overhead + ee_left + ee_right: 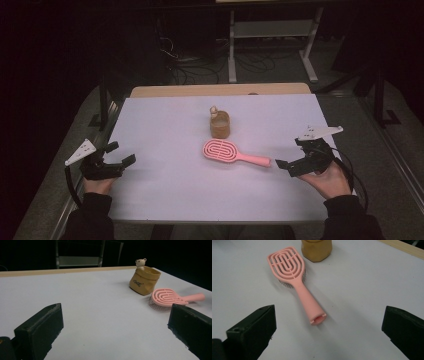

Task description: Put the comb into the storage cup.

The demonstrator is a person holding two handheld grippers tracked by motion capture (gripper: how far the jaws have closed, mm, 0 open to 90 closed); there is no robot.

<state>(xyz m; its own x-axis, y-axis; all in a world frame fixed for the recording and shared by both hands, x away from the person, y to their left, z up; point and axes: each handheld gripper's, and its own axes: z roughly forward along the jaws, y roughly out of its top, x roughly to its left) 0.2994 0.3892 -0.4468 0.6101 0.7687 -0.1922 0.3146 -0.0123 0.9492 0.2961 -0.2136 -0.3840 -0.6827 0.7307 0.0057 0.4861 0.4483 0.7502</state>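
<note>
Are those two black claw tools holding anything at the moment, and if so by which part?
Nothing is held. Both the left gripper and the right gripper have open, empty jaws; the pink plastic hairbrush lies free on the white table.

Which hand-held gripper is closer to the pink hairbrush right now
Right. The right hand-held gripper sits just off the end of the pink hairbrush handle, jaws open toward it. The left hand-held gripper is far across the table, also open.
</note>
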